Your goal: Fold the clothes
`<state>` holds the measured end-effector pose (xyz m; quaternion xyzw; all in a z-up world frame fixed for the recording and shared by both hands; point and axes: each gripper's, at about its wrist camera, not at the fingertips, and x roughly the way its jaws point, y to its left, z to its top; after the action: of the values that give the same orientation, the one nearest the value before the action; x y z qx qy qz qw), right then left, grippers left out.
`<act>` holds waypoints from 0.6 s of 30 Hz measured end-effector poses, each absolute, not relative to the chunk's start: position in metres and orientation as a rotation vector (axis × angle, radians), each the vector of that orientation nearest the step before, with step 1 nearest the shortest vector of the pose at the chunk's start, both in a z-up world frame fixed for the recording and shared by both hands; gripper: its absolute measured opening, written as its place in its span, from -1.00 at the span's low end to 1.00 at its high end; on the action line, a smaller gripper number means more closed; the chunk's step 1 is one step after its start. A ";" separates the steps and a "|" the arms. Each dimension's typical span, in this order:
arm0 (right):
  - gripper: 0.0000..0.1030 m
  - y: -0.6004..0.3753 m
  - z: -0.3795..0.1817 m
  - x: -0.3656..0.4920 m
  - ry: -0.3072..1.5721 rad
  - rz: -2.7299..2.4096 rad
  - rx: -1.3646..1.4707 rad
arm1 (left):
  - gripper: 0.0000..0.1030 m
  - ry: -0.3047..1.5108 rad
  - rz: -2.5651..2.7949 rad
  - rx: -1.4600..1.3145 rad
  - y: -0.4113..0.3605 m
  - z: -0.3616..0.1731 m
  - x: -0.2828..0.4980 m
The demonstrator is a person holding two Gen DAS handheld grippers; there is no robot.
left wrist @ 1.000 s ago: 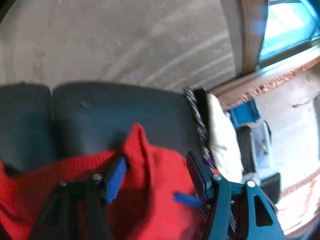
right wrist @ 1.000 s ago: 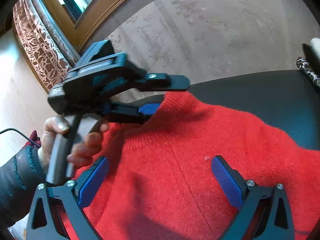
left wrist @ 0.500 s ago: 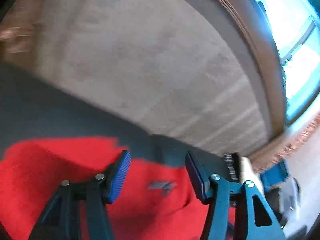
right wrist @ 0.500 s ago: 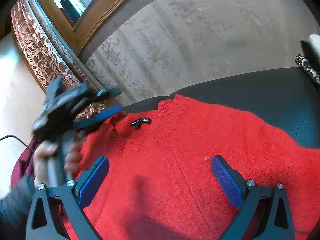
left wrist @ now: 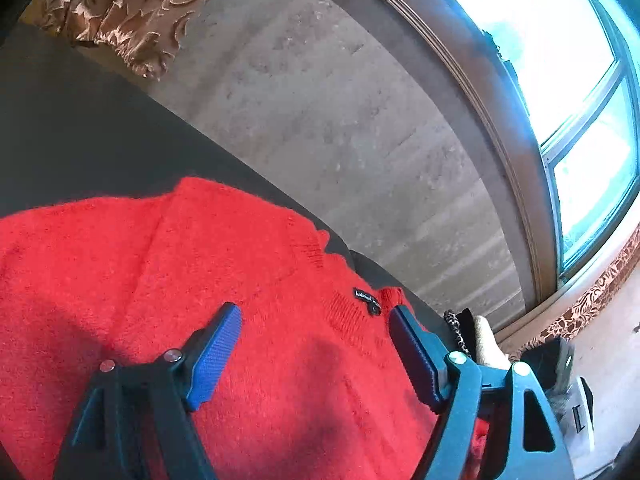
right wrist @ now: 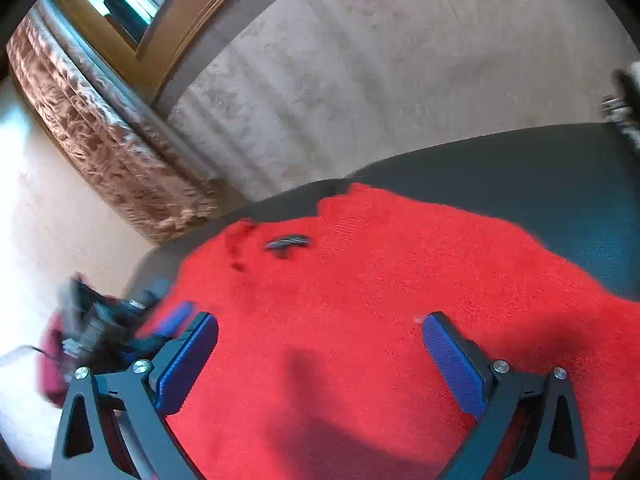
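red sweater [left wrist: 248, 288] spread on a dark cushioned seat [left wrist: 80, 132] below a window [left wrist: 568, 60].
both claws, left [left wrist: 316, 344] having just widened and right [right wrist: 320, 360], are held open, empty, over the knit.

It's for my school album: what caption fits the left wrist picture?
Open left tongs hover over a red knitted sweater on a dark cushion.

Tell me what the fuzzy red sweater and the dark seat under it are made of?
The fuzzy red knitted sweater looks like soft wool or acrylic yarn: ribbed stitches show at the collar, with a hairy, matte surface. The dark smooth seat cushion seems to be leather or vinyl, judging by its slight sheen, though that is uncertain.
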<state>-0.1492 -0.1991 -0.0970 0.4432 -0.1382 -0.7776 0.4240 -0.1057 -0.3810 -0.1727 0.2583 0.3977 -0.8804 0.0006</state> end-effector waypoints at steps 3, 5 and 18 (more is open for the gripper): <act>1.00 -0.237 -0.077 -0.161 -0.441 -1.662 1.083 | 0.49 1.284 -2.771 0.780 -0.384 -0.174 -0.104; 1.00 -0.270 -0.072 -0.174 -0.454 -1.542 1.101 | 0.49 1.302 -2.775 0.763 -0.386 -0.174 -0.103; 1.00 -0.412 -0.117 -0.215 -0.319 -1.250 1.330 | 0.39 1.363 -2.770 0.684 -0.390 -0.180 -0.095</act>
<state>-0.2148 -0.4123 -0.1169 0.5740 -0.1375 -0.5395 0.6005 -0.0954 -0.3905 -0.1795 0.2162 0.4311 -0.8759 -0.0103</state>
